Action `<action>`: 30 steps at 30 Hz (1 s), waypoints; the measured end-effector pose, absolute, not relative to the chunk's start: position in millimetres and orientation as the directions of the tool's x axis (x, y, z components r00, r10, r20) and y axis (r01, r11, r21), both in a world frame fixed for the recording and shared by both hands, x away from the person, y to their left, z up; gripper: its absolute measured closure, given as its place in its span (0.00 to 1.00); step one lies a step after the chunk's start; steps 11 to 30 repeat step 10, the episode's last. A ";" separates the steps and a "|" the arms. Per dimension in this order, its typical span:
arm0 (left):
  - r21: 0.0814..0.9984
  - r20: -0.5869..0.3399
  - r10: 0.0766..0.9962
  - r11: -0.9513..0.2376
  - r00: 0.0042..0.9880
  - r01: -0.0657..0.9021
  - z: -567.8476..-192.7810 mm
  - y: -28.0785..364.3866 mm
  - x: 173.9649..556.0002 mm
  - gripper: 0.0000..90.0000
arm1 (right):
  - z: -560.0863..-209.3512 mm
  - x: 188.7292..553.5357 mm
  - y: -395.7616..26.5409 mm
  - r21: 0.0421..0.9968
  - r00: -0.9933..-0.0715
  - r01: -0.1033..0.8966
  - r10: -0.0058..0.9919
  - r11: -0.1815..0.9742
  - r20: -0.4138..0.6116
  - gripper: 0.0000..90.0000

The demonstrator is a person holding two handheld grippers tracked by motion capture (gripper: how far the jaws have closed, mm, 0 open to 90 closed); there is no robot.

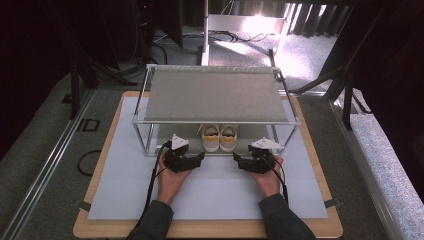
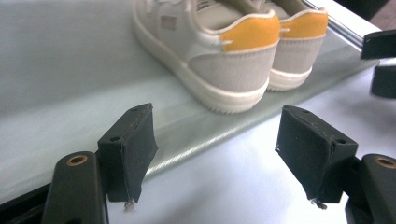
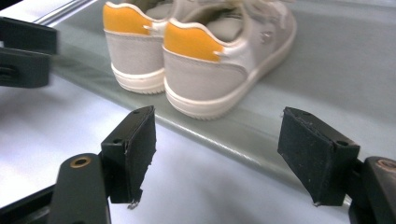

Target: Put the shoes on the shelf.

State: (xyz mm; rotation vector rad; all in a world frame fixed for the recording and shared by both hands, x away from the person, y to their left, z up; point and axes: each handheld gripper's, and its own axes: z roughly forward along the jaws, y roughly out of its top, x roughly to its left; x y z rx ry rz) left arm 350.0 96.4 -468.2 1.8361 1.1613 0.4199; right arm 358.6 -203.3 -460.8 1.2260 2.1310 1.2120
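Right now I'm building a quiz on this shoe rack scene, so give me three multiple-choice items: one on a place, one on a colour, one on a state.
1. Where do the sneakers stand?
A. on the rack's lower shelf
B. on the top shelf
C. on the floor

2. What colour are their heel tabs?
A. blue
B. orange-yellow
C. black

3. How are the jaws of the left gripper and the right gripper?
A. both shut on a shoe
B. one open, one shut
C. both open, holding nothing

Answers: 1 A, the pair sits under the rack's top panel on the low shelf. 2 B, both heels show it. 3 C, each gripper view shows wide, bare jaws.
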 end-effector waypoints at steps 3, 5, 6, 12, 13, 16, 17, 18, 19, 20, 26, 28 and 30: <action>0.827 -0.169 0.851 -0.152 0.497 0.542 -468.9 107.0 340.9 0.31 | -459.0 354.1 -210.4 0.834 -0.538 0.494 0.840 0.247 0.070 0.31; 0.826 -0.169 0.854 -0.150 0.491 0.544 -469.6 113.1 335.0 0.31 | -458.0 350.7 -214.4 0.834 -0.541 0.489 0.839 0.254 0.062 0.31; 0.827 -0.164 0.855 -0.153 0.492 0.541 -470.1 115.8 332.0 0.31 | -457.6 349.0 -216.6 0.833 -0.541 0.489 0.839 0.259 0.056 0.31; 0.833 -0.128 0.863 -0.174 0.489 0.526 -473.2 124.3 321.1 0.31 | -457.8 343.8 -228.3 0.831 -0.537 0.490 0.842 0.262 0.052 0.31; 0.833 -0.128 0.863 -0.174 0.489 0.526 -473.2 124.3 321.1 0.31 | -457.8 343.8 -228.3 0.831 -0.537 0.490 0.842 0.262 0.052 0.31; 0.833 -0.128 0.863 -0.174 0.489 0.526 -473.2 124.3 321.1 0.31 | -457.8 343.8 -228.3 0.831 -0.537 0.490 0.842 0.262 0.052 0.31; 0.833 -0.128 0.863 -0.174 0.489 0.526 -473.2 124.3 321.1 0.31 | -457.8 343.8 -228.3 0.831 -0.537 0.490 0.842 0.262 0.052 0.31; 0.833 -0.128 0.863 -0.174 0.489 0.526 -473.2 124.3 321.1 0.31 | -457.8 343.8 -228.3 0.831 -0.537 0.490 0.842 0.262 0.052 0.31; 0.833 -0.128 0.863 -0.174 0.489 0.526 -473.2 124.3 321.1 0.31 | -457.8 343.8 -228.3 0.831 -0.537 0.490 0.842 0.262 0.052 0.31; 0.833 -0.128 0.863 -0.174 0.489 0.526 -473.2 124.3 321.1 0.31 | -457.8 343.8 -228.3 0.831 -0.537 0.490 0.842 0.262 0.052 0.31; 0.833 -0.128 0.863 -0.174 0.489 0.526 -473.2 124.3 321.1 0.31 | -457.8 343.8 -228.3 0.831 -0.537 0.490 0.842 0.262 0.052 0.31; 0.833 -0.128 0.863 -0.174 0.489 0.526 -473.2 124.3 321.1 0.31 | -457.8 343.8 -228.3 0.831 -0.537 0.490 0.842 0.262 0.052 0.31; 0.833 -0.128 0.863 -0.174 0.489 0.526 -473.2 124.3 321.1 0.31 | -457.8 343.8 -228.3 0.831 -0.537 0.490 0.842 0.262 0.052 0.31</action>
